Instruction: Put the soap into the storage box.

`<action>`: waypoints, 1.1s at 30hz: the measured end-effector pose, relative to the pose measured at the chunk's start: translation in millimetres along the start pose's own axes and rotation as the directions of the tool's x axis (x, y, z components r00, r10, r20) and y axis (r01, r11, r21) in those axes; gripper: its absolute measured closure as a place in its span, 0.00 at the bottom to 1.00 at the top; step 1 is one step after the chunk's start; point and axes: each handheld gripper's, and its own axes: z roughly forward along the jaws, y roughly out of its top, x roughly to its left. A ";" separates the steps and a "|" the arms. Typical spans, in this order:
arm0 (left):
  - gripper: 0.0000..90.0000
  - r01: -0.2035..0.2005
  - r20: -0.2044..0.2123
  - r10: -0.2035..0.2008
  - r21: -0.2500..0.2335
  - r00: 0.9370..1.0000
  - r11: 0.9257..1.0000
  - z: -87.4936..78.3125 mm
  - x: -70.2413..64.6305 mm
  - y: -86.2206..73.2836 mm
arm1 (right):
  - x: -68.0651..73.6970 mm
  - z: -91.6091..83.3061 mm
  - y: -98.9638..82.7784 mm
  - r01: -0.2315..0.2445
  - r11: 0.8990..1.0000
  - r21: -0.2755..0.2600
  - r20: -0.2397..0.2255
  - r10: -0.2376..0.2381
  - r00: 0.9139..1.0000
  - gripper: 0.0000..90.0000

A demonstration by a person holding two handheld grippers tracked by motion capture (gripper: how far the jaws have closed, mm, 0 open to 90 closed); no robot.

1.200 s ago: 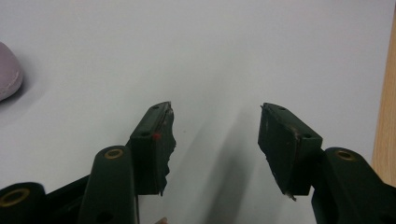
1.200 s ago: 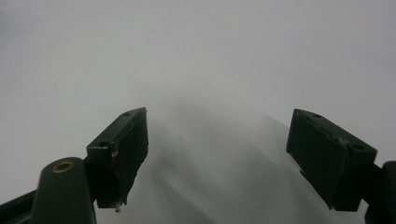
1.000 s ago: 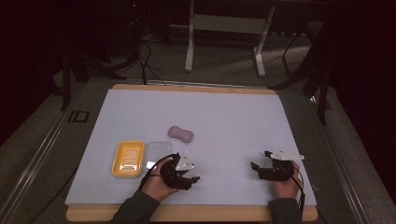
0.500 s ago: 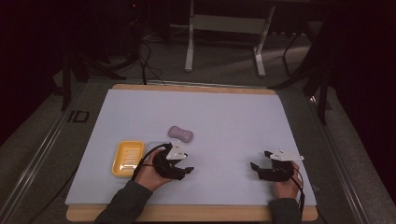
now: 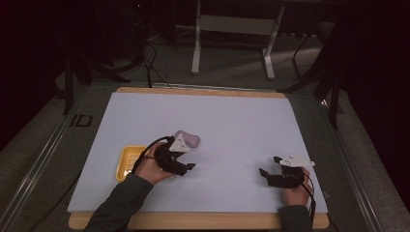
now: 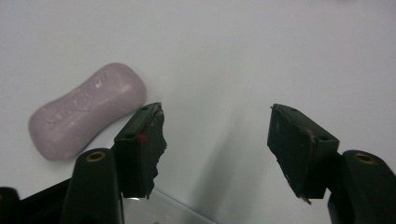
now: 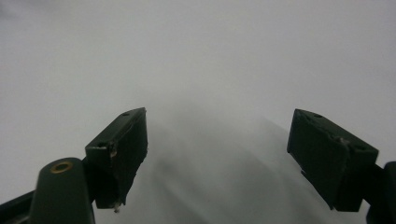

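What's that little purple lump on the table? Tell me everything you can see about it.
It looks like a bar of soap, pale lilac, matte and waxy, with rounded ends and a slightly pinched waist. Raised lettering runs along its top, too blurred to read. It lies flat on the white table cover, whole and unwrapped. The left gripper hovers close, jaws open; the bar sits just outside one jaw, not between them, and nothing appears to touch it but the cover.

A white mat (image 5: 232,121) covers the wooden table (image 5: 203,90); a metal stand (image 5: 232,29) rises behind it.
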 end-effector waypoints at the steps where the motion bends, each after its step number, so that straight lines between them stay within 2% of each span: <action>1: 0.40 -0.003 0.003 0.003 0.001 1.000 1.000 0.2 1.6 0.9 | 0.0 0.0 0.0 0.000 1.000 0.000 0.000 0.000 1.000 0.22; 7: 0.40 -0.010 0.026 0.009 0.003 1.000 1.000 1.5 13.4 5.1 | 0.5 0.4 0.1 0.006 1.000 0.003 0.000 -0.006 1.000 0.22; 13: 0.38 -0.011 0.020 0.010 0.004 1.000 1.000 0.6 23.4 9.0 | 0.3 0.5 0.1 0.005 1.000 0.002 0.000 -0.005 1.000 0.22; 20: 0.37 -0.004 0.012 0.004 -0.030 1.000 1.000 -7.4 34.8 13.7 | 0.4 0.6 0.1 0.005 1.000 0.004 -0.001 -0.005 1.000 0.22; 24: 0.37 -0.021 -0.002 0.021 -0.038 1.000 0.999 -10.3 38.4 18.1 | 0.5 0.6 0.2 0.008 1.000 0.007 0.000 -0.008 1.000 0.22; 33: 0.37 -0.033 0.012 0.034 -0.044 0.999 0.998 -8.6 49.7 24.1 | 0.4 0.6 0.2 0.011 1.000 0.005 0.001 -0.011 1.000 0.22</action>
